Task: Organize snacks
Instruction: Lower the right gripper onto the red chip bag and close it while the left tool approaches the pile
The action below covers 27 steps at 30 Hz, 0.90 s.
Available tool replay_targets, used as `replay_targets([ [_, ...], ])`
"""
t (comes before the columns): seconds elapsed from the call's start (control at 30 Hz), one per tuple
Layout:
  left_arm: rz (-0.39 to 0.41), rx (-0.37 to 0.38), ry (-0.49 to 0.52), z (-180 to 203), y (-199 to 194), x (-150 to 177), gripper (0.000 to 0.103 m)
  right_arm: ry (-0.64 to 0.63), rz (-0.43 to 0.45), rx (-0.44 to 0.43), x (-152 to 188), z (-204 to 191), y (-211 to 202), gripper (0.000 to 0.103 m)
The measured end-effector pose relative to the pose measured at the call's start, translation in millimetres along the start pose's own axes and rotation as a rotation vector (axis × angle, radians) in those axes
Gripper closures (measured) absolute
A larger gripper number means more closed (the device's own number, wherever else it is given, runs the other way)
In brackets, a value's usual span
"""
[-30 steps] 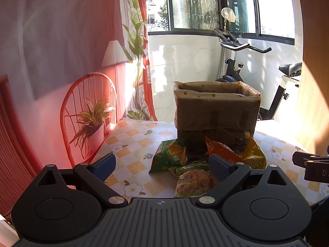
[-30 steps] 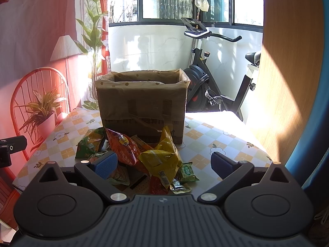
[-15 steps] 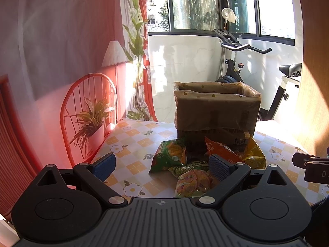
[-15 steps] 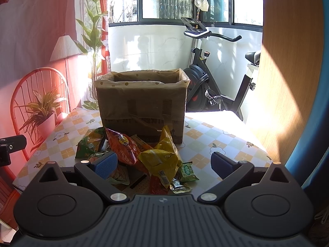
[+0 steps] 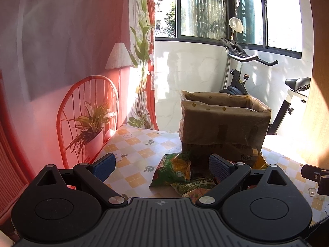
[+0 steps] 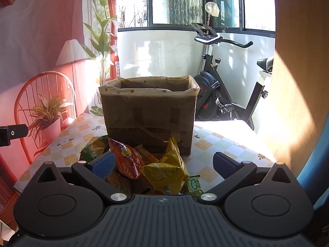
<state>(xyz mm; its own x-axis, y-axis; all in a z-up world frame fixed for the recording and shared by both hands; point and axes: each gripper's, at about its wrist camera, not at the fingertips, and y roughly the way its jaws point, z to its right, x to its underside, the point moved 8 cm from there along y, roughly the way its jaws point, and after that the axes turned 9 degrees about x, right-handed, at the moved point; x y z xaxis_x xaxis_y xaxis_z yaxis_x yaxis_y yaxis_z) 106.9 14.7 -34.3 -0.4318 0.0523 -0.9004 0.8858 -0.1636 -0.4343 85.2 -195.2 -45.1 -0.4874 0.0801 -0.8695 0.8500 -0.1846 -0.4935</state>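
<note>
A brown cardboard box [image 5: 224, 123] [image 6: 150, 113], open at the top, stands on the checked tablecloth [image 5: 135, 152] [image 6: 216, 146]. A pile of snack bags lies in front of it: a green bag [image 5: 174, 169] [image 6: 94, 149], an orange bag [image 6: 125, 158], a yellow bag [image 6: 166, 168] and a small green packet [image 6: 194, 185]. My left gripper [image 5: 161, 167] is open and empty, above the table just short of the green bag. My right gripper [image 6: 163, 162] is open and empty, with the orange and yellow bags between its fingers.
A potted plant [image 5: 92, 127] [image 6: 49, 119] and a red wire chair back [image 5: 86, 111] stand at the table's left edge. An exercise bike [image 6: 226, 94] stands behind the table. A wooden panel [image 6: 296, 103] rises on the right.
Both grippers have moved forward and a little lower toward the snack pile; the box and bags look larger. Nothing was picked up.
</note>
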Motion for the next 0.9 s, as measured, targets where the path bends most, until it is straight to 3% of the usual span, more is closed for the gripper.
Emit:
replay_targets([
  [0.17, 0.013, 0.002, -0.038, -11.8, 20.6, -6.0, 0.004, 0.022, 0.031, -0.072, -7.3, -3.7, 29.5, 0.000],
  [0.3, -0.010, -0.045, -0.035, -19.7, 44.7, -10.0, 0.004, -0.058, 0.015, -0.045, -4.8, -17.8, 58.7, 0.000],
  [0.43, -0.012, -0.089, -0.015, -25.6, 63.0, -9.8, 0.004, -0.120, -0.007, -0.089, 4.4, -40.9, 86.4, 0.002],
  [0.57, -0.022, -0.043, -0.069, -36.3, 78.7, -4.3, 0.004, -0.202, -0.025, -0.142, 13.6, -67.5, 111.7, 0.011],
  [0.83, -0.053, -0.018, -0.096, -53.3, 108.4, 13.6, 0.005, -0.331, -0.061, -0.205, 21.8, -108.4, 164.9, 0.018],
  [0.9, -0.073, -0.036, -0.080, -54.1, 117.2, 18.6, 0.005, -0.352, -0.082, -0.196, 24.7, -113.9, 178.9, 0.027],
])
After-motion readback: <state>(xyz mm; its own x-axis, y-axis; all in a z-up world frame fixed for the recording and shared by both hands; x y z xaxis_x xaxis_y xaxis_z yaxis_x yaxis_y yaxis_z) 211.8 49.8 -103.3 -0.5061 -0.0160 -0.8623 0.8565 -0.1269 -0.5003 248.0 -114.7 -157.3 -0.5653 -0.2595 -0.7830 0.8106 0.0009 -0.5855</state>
